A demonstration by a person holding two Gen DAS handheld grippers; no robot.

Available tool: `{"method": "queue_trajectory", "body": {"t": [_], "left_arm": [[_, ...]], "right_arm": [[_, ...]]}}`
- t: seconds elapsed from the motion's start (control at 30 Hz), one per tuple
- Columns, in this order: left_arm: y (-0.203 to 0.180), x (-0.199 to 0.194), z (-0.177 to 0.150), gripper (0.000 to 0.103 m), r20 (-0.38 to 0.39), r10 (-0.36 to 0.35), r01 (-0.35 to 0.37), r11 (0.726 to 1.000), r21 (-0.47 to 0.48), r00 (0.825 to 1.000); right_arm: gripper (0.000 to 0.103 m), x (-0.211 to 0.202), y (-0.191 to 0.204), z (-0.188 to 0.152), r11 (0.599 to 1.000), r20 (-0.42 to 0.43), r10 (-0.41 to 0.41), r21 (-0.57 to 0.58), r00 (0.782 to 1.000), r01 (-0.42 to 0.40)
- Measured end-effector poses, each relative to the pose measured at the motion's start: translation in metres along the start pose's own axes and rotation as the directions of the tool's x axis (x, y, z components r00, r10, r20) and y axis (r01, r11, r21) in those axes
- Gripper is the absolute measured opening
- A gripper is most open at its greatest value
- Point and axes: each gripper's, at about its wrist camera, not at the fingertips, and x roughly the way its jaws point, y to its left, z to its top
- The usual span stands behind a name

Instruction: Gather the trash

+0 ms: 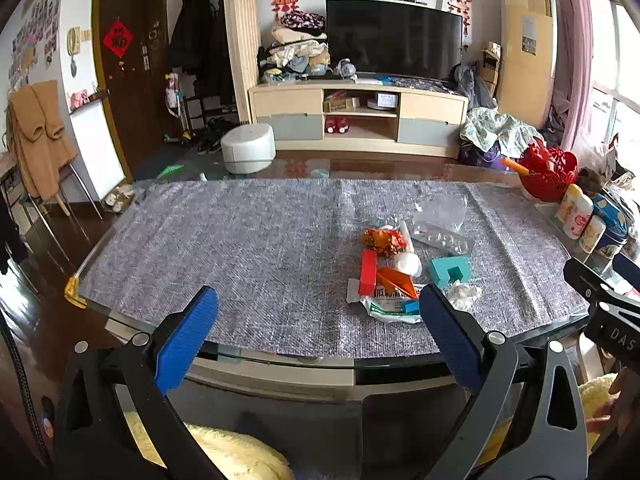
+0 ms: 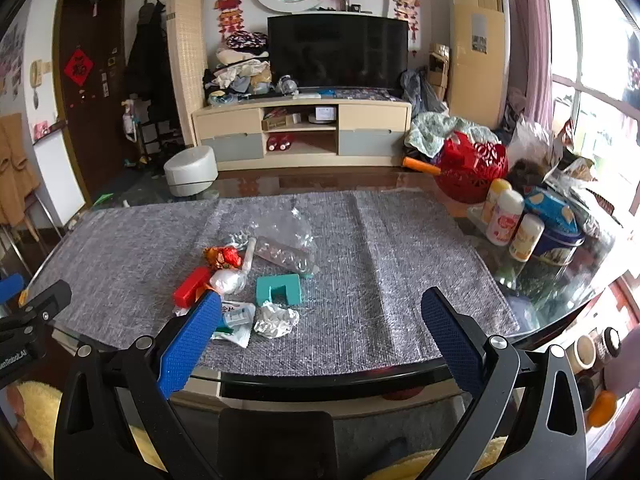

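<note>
Both tools sit low at the near edge of the counter, nothing in either: left tool [image 1: 318,320] has its blue pads spread wide, right tool [image 2: 320,320] the same, jaws fully apart. Trash is a loose heap approx mid-counter on the grey mat [image 1: 240,240], none collected yet by the look of it. Nearest bits: crumpled foil ball [image 2: 276,320] just beside a flat printed wrapper [image 2: 236,326], w/ the wrapper partly under the right tool's left pad in its view. Best first pick is prob the foil ball: it stands proud of the mat, so come down over it w/ pads either side and close gently; it'll crush a bit but hold. The wrapper lies flat, so pinch a raised edge, not the middle. Behind those, a red block [image 2: 191,287], a teal U-shaped block [image 2: 280,286] and a white wad [image 2: 226,281] lie touching or nearly so; take one at a time so neighbours don't drag. Further back a crinkly red-orange wrapper [image 2: 222,257], then a crushed clear bottle [image 2: 286,254] and clear plastic film; the bottle is slick, so grip across its narrow width. No bin in either view, can't tell where the trash goes. Room: left half of the mat is bare, good for the left tool. Right side is tight: small bottles [image 2: 504,220], a blue tin [image 2: 560,240] and a red basket [image 2: 472,168] crowd the far-right counter edge, glass rim exposed there, so keep right-tool swings inboard.
</note>
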Motion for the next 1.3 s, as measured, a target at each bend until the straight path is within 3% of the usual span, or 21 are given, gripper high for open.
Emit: {"method": "queue_trajectory", "body": {"t": [0.23,0.43,0.7,0.87,0.97,1.2,1.3], "left_arm": [[0.0,0.027,-0.009,0.095,-0.059,0.012,-0.01,0.999,0.037,0.998],[-0.002,0.055,-0.016,0.095,-0.109,-0.012,0.018,0.998,0.06,0.994],[-0.001,0.095,-0.024,0.095,-0.18,-0.027,0.039,0.997,0.065,0.983],[-0.003,0.113,-0.027,0.087,-0.213,-0.047,0.062,0.996,0.065,0.976],[-0.008,0.122,-0.028,0.081,-0.231,-0.06,0.079,0.994,0.075,0.971],[-0.025,0.137,-0.027,0.078,-0.257,-0.123,0.15,0.985,0.087,0.959],[-0.034,0.143,-0.026,0.078,-0.271,-0.157,0.185,0.979,0.083,0.95]], "right_arm": [[0.1,0.028,-0.002,-0.011,1.0,-0.082,0.004,-0.007,0.997,-0.004],[0.1,0.057,-0.002,-0.02,0.997,-0.149,0.07,0.035,0.986,-0.066],[0.094,0.104,0.007,-0.031,0.984,-0.249,0.179,0.062,0.952,-0.169],[0.067,0.136,0.015,-0.035,0.976,-0.306,0.218,0.069,0.927,-0.207],[0.057,0.15,0.018,-0.037,0.977,-0.329,0.214,0.059,0.92,-0.206],[0.053,0.168,0.019,-0.041,0.97,-0.359,0.241,0.072,0.902,-0.23],[0.041,0.174,0.02,-0.043,0.963,-0.358,0.268,0.076,0.895,-0.258]]}}
